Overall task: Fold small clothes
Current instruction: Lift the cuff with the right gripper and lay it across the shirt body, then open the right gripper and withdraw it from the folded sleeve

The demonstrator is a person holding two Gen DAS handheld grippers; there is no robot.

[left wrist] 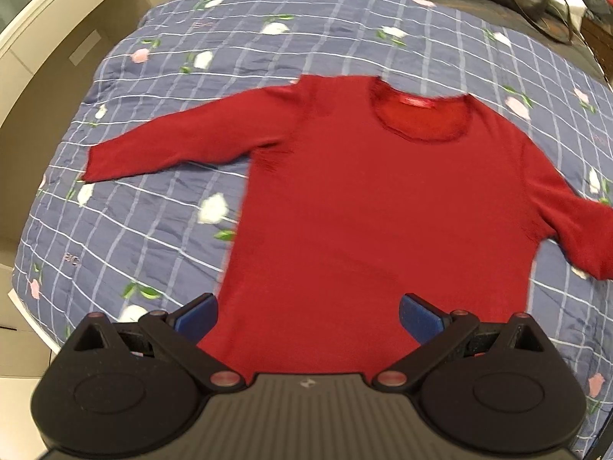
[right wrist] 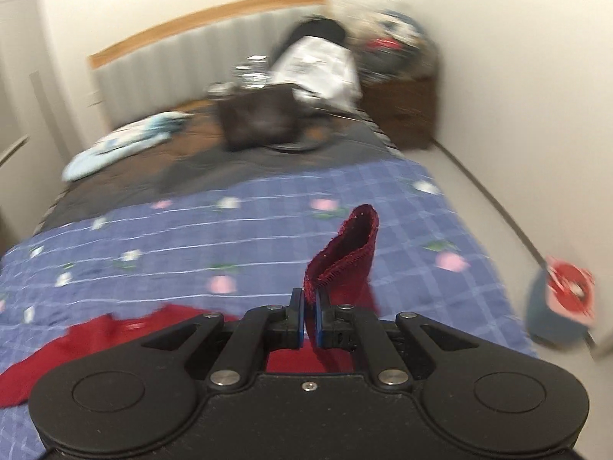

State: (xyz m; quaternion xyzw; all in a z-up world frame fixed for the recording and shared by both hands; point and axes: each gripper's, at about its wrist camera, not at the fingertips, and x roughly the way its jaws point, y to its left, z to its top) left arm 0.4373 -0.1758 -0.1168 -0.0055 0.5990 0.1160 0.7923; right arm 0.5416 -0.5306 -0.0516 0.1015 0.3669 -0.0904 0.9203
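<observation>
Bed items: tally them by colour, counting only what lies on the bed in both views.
Red: 1, the sweater
Blue checked: 1, the quilt
Dark brown or black: 1, the bag
Light blue: 1, the pillow
Total: 4

We note that the left gripper [left wrist: 308, 316] has a matte black housing, a ribbed grey centre plate with a small emblem, reddish pivot pins and blue finger pads [left wrist: 419, 320]. The right gripper [right wrist: 309, 320] has the same black build, with silver pins, a centre screw and blue-lined fingers [right wrist: 295, 316].
</observation>
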